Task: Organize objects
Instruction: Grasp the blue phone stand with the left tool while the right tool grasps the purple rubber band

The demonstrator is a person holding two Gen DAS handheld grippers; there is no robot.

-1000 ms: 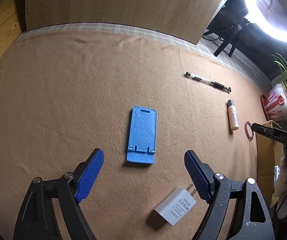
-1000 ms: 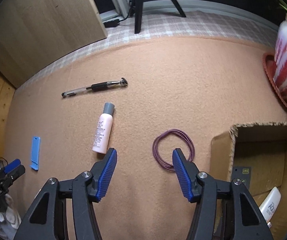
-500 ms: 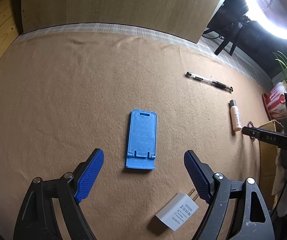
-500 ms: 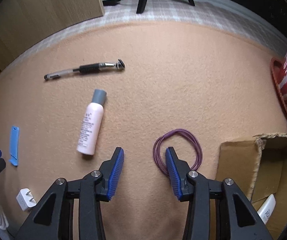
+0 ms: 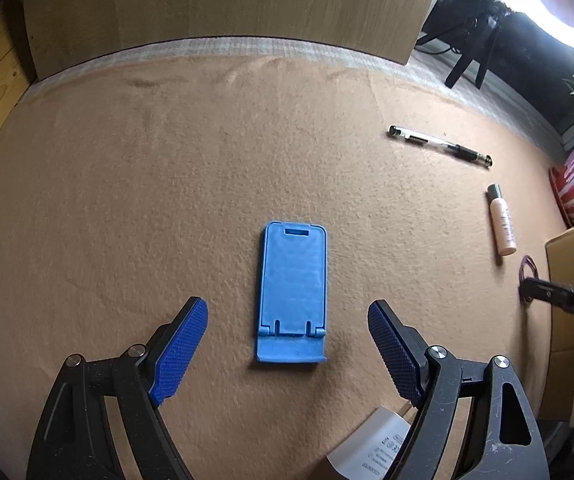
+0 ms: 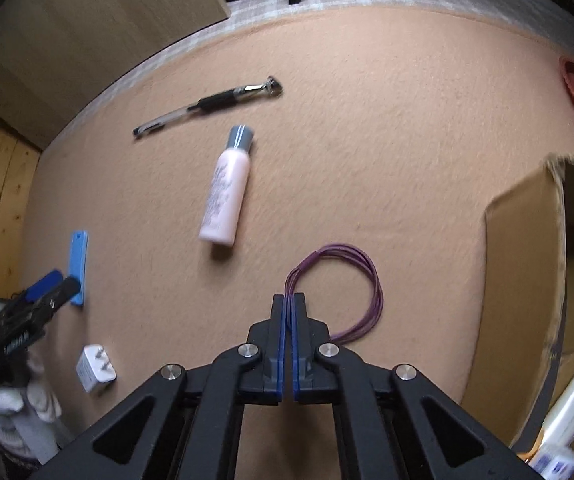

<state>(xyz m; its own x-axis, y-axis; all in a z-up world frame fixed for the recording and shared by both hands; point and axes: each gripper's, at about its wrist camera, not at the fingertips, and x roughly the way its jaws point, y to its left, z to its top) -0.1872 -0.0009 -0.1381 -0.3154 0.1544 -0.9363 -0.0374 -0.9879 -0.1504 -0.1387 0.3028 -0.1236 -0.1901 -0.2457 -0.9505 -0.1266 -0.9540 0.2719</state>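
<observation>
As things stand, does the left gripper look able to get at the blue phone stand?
Probably yes. The left gripper is open, its fingers either side of the blue phone stand, which lies flat on the cloth with nothing over it. The white charger sits nearer the camera, clear of the way.

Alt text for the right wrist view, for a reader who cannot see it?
The right tongs are shut on a purple hair-tie loop lying on a tan cloth. A pink bottle and pen lie beyond; a cardboard box stands at right.
</observation>
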